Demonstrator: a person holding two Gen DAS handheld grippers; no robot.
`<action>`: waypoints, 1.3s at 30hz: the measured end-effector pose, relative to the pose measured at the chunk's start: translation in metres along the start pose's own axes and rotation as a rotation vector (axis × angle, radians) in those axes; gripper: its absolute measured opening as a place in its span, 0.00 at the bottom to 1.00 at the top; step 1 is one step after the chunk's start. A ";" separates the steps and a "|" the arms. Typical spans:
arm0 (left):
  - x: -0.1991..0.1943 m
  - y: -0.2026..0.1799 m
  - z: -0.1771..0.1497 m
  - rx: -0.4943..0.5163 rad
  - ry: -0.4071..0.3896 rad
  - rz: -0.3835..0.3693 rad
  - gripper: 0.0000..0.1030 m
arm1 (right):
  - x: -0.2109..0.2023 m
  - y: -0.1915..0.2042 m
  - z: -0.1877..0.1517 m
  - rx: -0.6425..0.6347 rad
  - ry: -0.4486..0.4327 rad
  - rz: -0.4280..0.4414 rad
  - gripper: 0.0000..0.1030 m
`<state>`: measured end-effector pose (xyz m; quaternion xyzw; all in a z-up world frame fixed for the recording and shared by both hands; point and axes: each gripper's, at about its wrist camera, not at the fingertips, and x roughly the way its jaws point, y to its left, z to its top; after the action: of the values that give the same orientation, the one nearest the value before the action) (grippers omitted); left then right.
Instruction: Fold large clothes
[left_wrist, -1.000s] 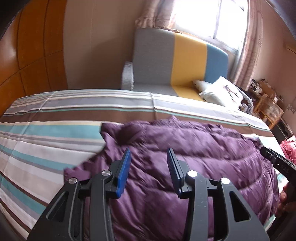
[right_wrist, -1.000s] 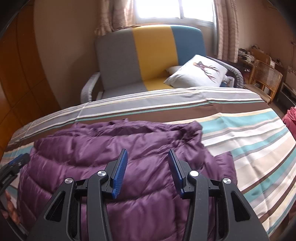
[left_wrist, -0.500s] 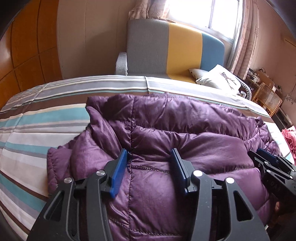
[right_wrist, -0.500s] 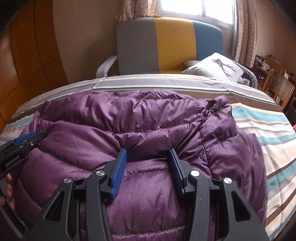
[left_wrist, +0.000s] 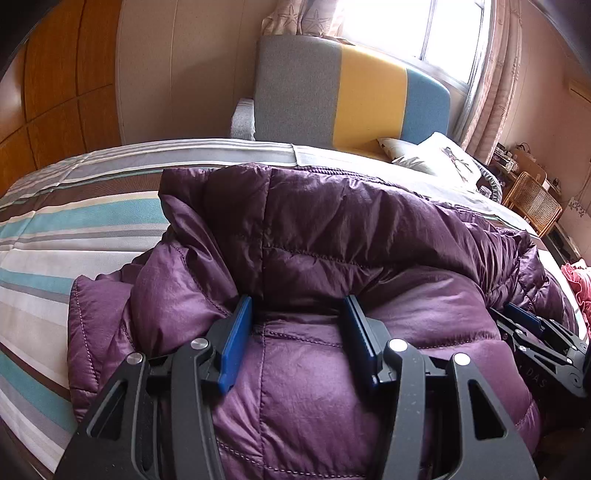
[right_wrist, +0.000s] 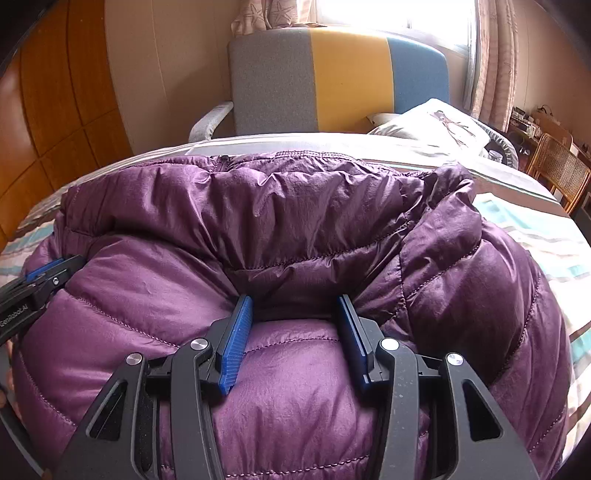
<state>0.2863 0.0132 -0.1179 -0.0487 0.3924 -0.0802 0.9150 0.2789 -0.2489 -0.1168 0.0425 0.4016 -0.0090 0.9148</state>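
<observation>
On the striped bedspread (left_wrist: 92, 221) of white, teal, grey and brown bands lies the puffy purple quilted down jacket (left_wrist: 332, 236), bunched into a thick mound that fills the near side of the bed. Its upper layer is folded toward the camera over the lower one, leaving a deep crease across the middle.

From the left wrist view, the left gripper (left_wrist: 297, 336) sits low against the jacket with its blue-padded jaws spread wide apart — the tips press into the crease, and a bulge of purple fabric lies between them without being pinched. At the right edge of that view the right gripper (left_wrist: 532, 332) pokes into the same fold, well apart from the left one.

From the right wrist view, the right gripper (right_wrist: 295, 328) shows the same posture: jaws apart, tips buried at the crease, quilted fabric swelling up between them. The left gripper (right_wrist: 40, 280) appears at the left edge, touching the jacket's side.

Beyond the bed stands an armchair with a grey, yellow and blue back (right_wrist: 340, 81) — a white printed cushion (right_wrist: 436, 125) rests beside it, and a wicker chair (right_wrist: 561, 173) stands at far right.
</observation>
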 end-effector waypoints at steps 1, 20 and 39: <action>-0.001 0.000 0.000 -0.001 0.000 -0.002 0.49 | 0.000 0.000 0.000 0.000 0.000 0.000 0.45; -0.067 0.000 -0.007 -0.019 -0.075 0.038 0.67 | -0.049 0.012 0.000 0.008 -0.051 0.007 0.54; -0.099 0.043 -0.034 -0.148 -0.088 0.021 0.69 | -0.099 0.009 -0.034 -0.022 -0.086 0.021 0.53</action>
<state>0.1991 0.0729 -0.0773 -0.1156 0.3570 -0.0391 0.9261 0.1875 -0.2390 -0.0661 0.0364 0.3616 0.0034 0.9316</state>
